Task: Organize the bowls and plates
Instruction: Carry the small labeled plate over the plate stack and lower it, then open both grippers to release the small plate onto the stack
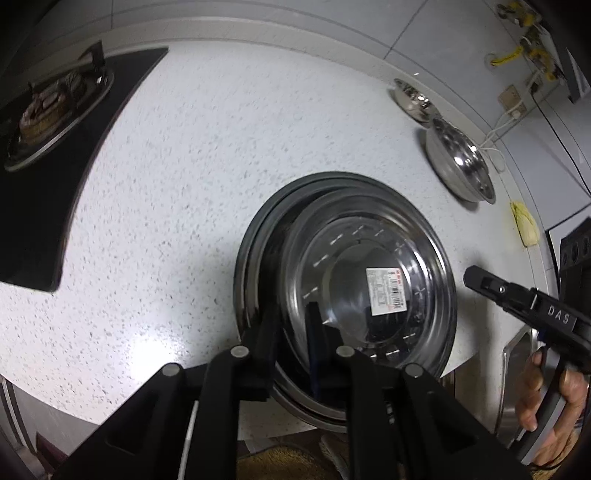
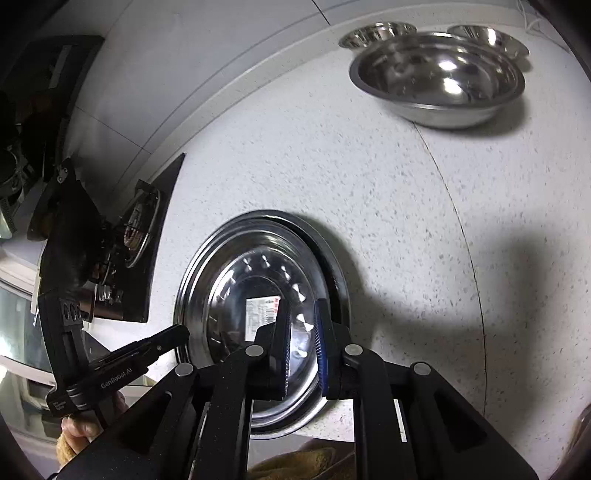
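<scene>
A stack of steel plates (image 1: 258, 229) lies at the counter's front edge. The top plate (image 1: 369, 258) sits a little off to the right and carries a white price sticker (image 1: 386, 291). My left gripper (image 1: 291, 328) straddles the top plate's near-left rim, its jaws a narrow gap apart. From the right wrist, the plates (image 2: 240, 288) lie just ahead, and the left gripper (image 2: 183, 332) meets their left rim. My right gripper (image 2: 301, 328) hovers over the right side of the stack. In the left wrist view the right gripper (image 1: 471, 275) is shut and empty, just off the rim.
A large steel bowl (image 2: 436, 81) stands at the back of the counter, with two smaller bowls (image 2: 376, 35) (image 2: 487, 37) behind it. A black gas stove (image 1: 55, 110) fills the left. A yellow cloth (image 1: 524, 223) and a sink edge (image 1: 517, 369) are at the right.
</scene>
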Demonstrator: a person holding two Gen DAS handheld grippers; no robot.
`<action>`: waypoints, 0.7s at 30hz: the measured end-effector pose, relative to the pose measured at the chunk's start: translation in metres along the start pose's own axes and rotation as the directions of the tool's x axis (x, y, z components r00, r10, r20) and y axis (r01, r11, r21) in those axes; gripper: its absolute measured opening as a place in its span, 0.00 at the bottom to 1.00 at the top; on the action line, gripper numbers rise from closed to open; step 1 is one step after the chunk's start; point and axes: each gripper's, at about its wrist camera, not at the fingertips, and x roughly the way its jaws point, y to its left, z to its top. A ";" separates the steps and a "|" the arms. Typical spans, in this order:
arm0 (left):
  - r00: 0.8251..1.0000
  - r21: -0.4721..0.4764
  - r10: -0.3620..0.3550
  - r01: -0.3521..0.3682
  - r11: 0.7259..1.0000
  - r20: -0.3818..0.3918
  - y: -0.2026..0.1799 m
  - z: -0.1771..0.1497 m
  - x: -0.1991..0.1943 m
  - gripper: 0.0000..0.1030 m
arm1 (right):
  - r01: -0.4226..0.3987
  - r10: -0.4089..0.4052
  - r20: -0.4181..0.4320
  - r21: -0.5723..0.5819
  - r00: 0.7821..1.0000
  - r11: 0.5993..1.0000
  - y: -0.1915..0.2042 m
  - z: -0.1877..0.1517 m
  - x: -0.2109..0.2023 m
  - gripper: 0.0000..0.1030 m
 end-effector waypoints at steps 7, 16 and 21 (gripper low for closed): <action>0.998 -0.008 0.000 0.001 1.000 0.063 0.002 0.002 -0.019 0.29 | 0.012 -0.011 0.027 -0.042 1.000 0.999 0.009 0.000 -0.007 0.13; 0.986 -0.200 -0.155 0.162 0.966 0.054 0.009 0.027 -0.024 0.35 | 0.024 -0.023 0.078 -0.015 0.997 1.000 -0.011 0.011 -0.024 0.64; 0.968 -0.220 -0.246 0.251 0.943 0.052 -0.028 0.055 -0.018 0.47 | 0.068 -0.073 0.139 0.039 0.988 0.997 -0.050 0.035 -0.050 0.71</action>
